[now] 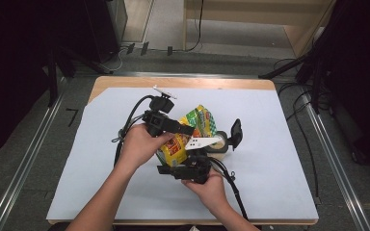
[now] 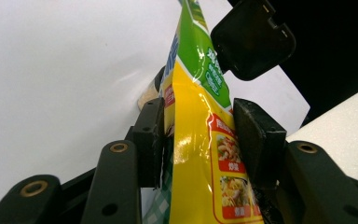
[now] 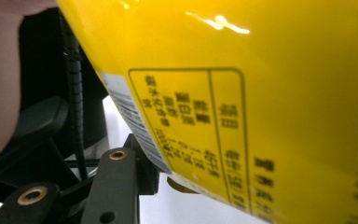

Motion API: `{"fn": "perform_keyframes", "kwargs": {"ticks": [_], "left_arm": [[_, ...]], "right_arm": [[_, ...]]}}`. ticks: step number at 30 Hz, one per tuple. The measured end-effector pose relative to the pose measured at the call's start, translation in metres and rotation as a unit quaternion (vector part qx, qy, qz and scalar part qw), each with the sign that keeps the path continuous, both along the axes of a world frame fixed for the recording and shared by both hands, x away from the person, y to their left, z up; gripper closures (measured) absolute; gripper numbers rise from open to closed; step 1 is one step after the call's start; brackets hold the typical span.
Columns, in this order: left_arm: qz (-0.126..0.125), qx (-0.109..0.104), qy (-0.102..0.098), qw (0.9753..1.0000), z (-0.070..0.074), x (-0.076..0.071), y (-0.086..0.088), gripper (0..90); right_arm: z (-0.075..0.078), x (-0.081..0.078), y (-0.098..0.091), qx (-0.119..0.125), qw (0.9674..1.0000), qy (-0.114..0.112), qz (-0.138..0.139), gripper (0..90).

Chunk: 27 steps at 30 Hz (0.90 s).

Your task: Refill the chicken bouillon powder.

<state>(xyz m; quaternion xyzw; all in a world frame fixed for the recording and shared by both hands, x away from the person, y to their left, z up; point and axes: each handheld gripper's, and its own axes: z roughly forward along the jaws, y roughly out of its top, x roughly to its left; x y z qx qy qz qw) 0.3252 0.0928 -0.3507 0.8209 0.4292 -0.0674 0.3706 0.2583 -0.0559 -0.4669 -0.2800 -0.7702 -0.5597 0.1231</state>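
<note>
Over the middle of the white-covered surface (image 1: 279,159), a yellow and green snack bag (image 1: 189,135) is held up between two tools, one in each of the person's hands. The left hand-held gripper (image 1: 185,129) reaches in from the left at the bag's upper part; in the left gripper view its two black jaws stand on either side of the bag (image 2: 200,154) with the pads pressed against the glossy film, so it is clamped on the bag. The bag runs upright between those jaws, its green top edge rising past them and its yellow panel with food pictures sitting in the grip. The right hand-held gripper (image 1: 173,169) comes in from below, at the bag's lower end. In the right gripper view the yellow back of the bag (image 3: 261,93), printed with black text and a barcode, sits right over the jaws; one black jaw shows at the lower left just under the bag's edge, and the other is hidden behind the bag, so I cannot tell whether this one is gripping. Just right of the bag, a roll of tape (image 1: 220,142) lies on the surface with a black flap-shaped object (image 1: 236,133) beside it.
</note>
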Motion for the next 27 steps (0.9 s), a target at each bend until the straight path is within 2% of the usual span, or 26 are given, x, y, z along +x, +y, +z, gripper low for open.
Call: {"fn": "perform_keyframes", "kwargs": {"ticks": [2, 6, 8, 15, 18, 22, 27], "left_arm": [[0.002, -0.004, -0.006, 1.0, 0.004, -0.001, 0.0, 57.2], [0.0, -0.013, -0.026, 0.9996, 0.011, -0.005, -0.001, 57.1], [0.0, -0.011, -0.028, 0.9995, 0.012, -0.005, -0.001, 57.1], [-0.001, -0.005, -0.013, 0.9999, 0.008, -0.002, 0.0, 58.4], [0.0, -0.001, -0.002, 1.0, 0.003, -0.001, 0.001, 58.5], [-0.004, 0.004, -0.004, 1.0, 0.002, -0.002, 0.0, 58.6], [-0.005, -0.002, 0.006, 1.0, -0.002, 0.0, 0.003, 58.5]], "right_arm": [[0.003, 0.0, -0.001, 0.008, 1.0, -0.002, 0.004, 59.6], [0.006, 0.001, -0.002, 0.038, 0.9992, 0.013, 0.008, 59.6], [0.007, 0.001, -0.002, 0.046, 0.9988, 0.013, 0.008, 59.6], [0.006, -0.001, -0.001, 0.029, 0.9995, 0.005, 0.009, 59.6], [0.003, 0.0, 0.001, 0.004, 1.0, 0.002, 0.006, 59.6], [-0.001, -0.002, 0.002, -0.007, 0.9999, -0.011, 0.003, 59.6], [-0.003, -0.004, 0.003, -0.019, 0.9994, -0.028, 0.006, 59.6]]}}
